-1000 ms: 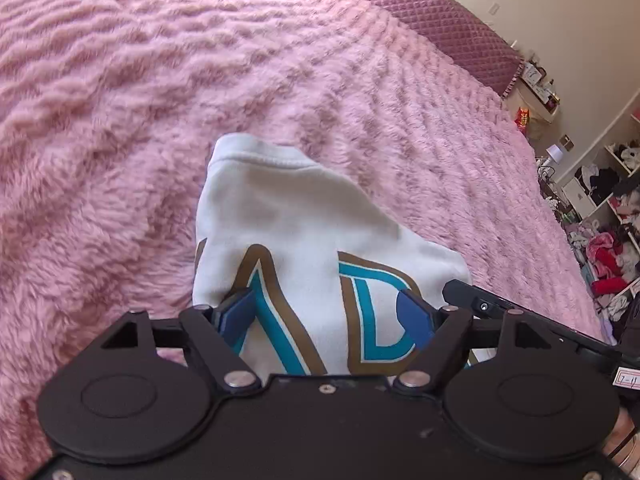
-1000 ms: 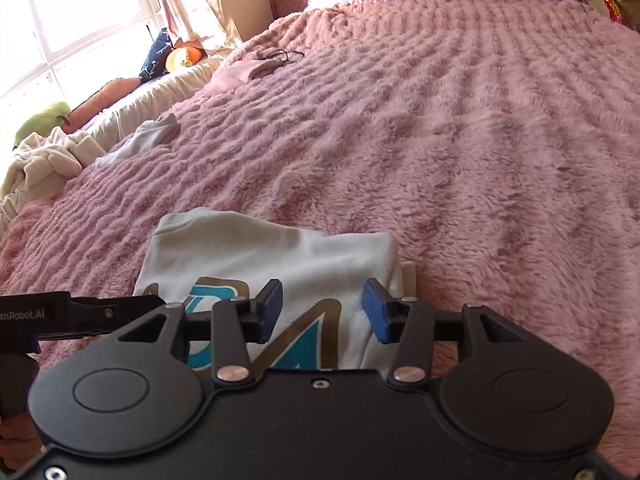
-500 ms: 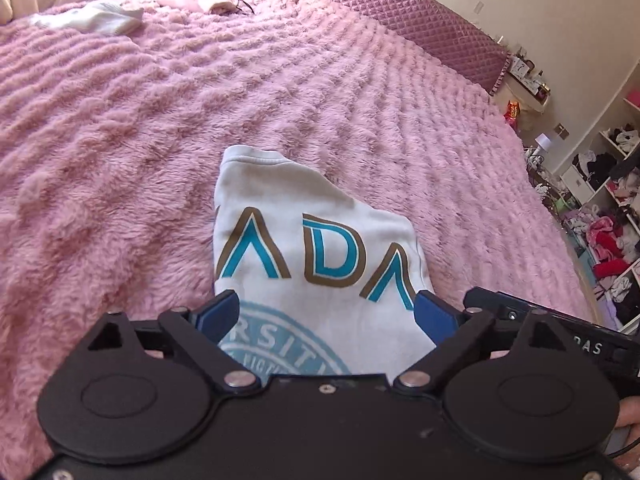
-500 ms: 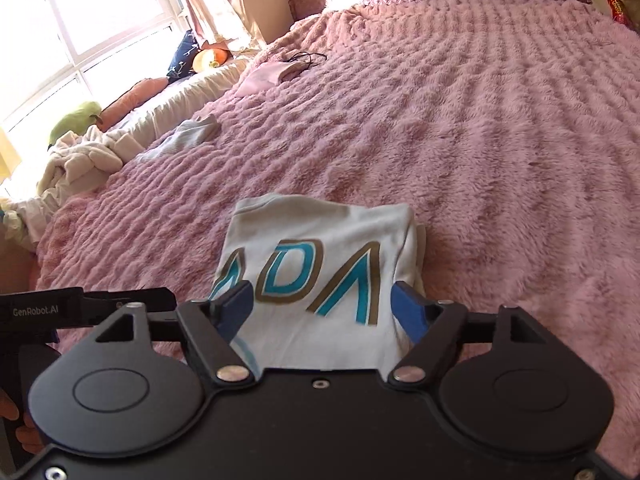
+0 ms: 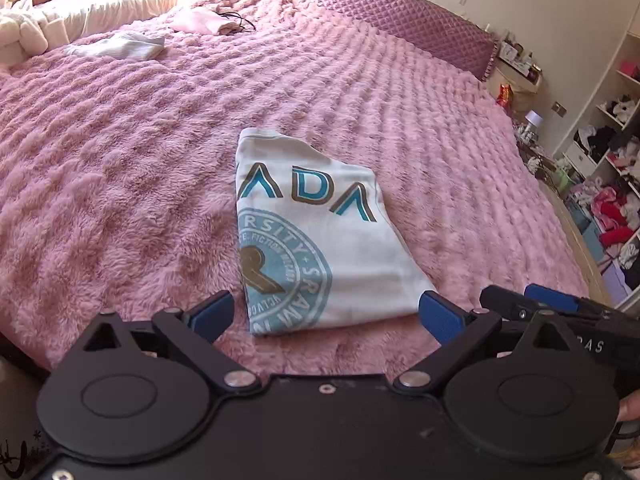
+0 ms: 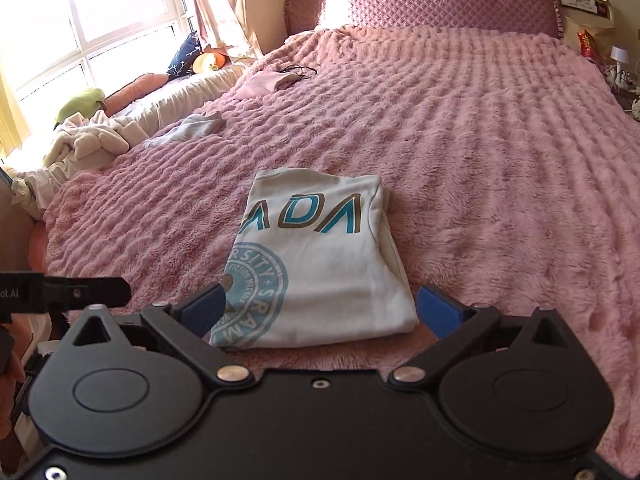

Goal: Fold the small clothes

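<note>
A white T-shirt (image 5: pixel 320 240) with teal and brown lettering and a round teal print lies folded on the pink fluffy bedspread (image 5: pixel 120 160). My left gripper (image 5: pixel 326 314) hovers above and short of its near edge. Its jaws are opening wide, and the blue pads (image 5: pixel 212 314) touch nothing. In the right wrist view the same shirt (image 6: pixel 320 264) lies just beyond my right gripper (image 6: pixel 320 311), whose jaws are also opening, with nothing pressed between them. Each gripper shows at the edge of the other's view, the right one (image 5: pixel 560 304) and the left one (image 6: pixel 80 292).
A small pale garment (image 6: pixel 192 128) and a pink cloth with a black cord (image 6: pixel 272 80) lie further up the bed on the left. The quilted headboard (image 6: pixel 448 4) stands at the far end. Crumpled laundry (image 6: pixel 88 136) sits by the window. Cluttered shelves (image 5: pixel 612 184) line the right wall.
Both grippers have drawn back and up from the shirt while their jaws spread wide. The whole folded shirt, round print included, now shows on the bedspread.
</note>
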Demonstrator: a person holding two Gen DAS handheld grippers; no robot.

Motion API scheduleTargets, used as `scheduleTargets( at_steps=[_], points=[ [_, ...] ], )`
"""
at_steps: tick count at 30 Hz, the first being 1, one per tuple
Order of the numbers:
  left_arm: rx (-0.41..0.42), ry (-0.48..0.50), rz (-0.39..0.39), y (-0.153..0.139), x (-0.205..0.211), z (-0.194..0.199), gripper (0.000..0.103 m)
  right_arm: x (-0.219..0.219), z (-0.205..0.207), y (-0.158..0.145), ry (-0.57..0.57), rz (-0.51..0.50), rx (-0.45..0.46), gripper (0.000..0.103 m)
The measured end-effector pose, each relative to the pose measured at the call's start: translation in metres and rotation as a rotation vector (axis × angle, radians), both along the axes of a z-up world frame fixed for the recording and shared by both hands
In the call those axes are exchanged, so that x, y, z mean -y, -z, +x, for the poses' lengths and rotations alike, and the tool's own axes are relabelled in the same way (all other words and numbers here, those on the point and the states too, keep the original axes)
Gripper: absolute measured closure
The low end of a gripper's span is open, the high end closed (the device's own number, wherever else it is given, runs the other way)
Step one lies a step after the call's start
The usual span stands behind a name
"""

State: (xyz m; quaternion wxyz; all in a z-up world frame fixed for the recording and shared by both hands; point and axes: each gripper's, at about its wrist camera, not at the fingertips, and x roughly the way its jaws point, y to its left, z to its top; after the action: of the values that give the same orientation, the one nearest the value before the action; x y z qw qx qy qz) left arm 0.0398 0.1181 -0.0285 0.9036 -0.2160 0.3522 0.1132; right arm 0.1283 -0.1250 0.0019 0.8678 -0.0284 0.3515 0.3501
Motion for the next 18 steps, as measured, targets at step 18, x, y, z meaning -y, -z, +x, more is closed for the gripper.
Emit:
scheduleTargets(
  at_steps=[18],
  points=[
    [-0.053, -0.083, -0.031, -0.016, 0.025, -0.076, 0.0, 0.026, -0.072, -0.032, 0.095, -0.057, -0.019, 0.0]
  ],
)
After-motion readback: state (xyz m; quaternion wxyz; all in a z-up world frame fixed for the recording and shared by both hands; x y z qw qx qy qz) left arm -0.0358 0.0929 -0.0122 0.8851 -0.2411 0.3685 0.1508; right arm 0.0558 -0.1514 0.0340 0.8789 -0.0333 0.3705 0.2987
